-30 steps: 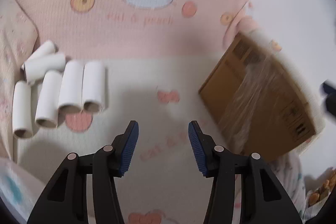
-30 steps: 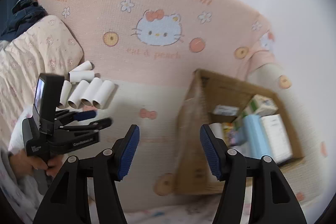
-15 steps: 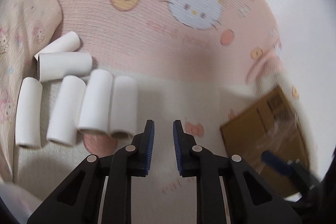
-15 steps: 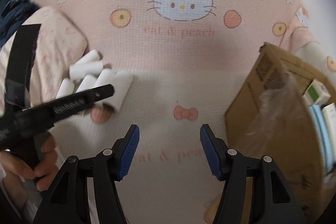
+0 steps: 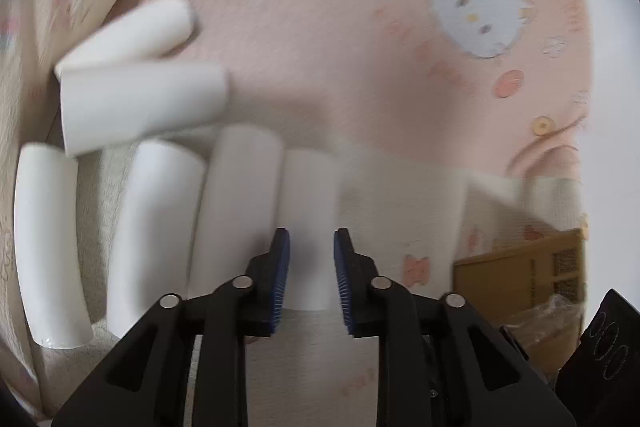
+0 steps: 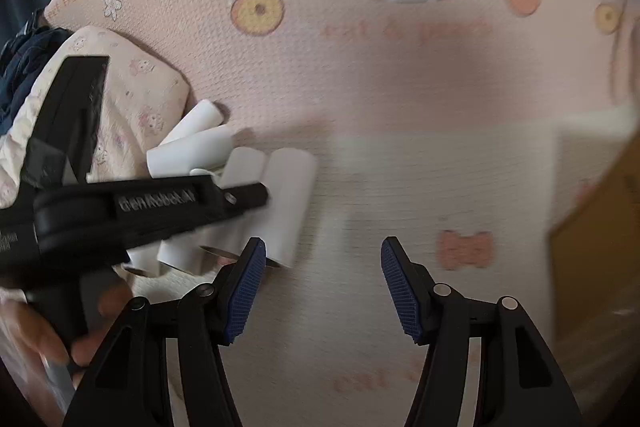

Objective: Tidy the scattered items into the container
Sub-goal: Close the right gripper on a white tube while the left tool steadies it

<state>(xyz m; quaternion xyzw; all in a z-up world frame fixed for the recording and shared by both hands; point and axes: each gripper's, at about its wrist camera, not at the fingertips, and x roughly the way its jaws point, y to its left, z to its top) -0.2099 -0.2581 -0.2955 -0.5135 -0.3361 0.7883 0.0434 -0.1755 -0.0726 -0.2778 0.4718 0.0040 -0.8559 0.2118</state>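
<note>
The left gripper [image 5: 308, 269] stands around the rightmost tube [image 5: 310, 211] in the centre of its frame, one blue pad on each side; if the pads already press it, I cannot tell. Other tubes [image 5: 156, 227] lie left of it, two more across the upper left. The right gripper [image 6: 322, 283] is released and holds nothing above the blanket [image 6: 400, 187]. The box [image 5: 520, 275] is at the lower right edge.
</note>
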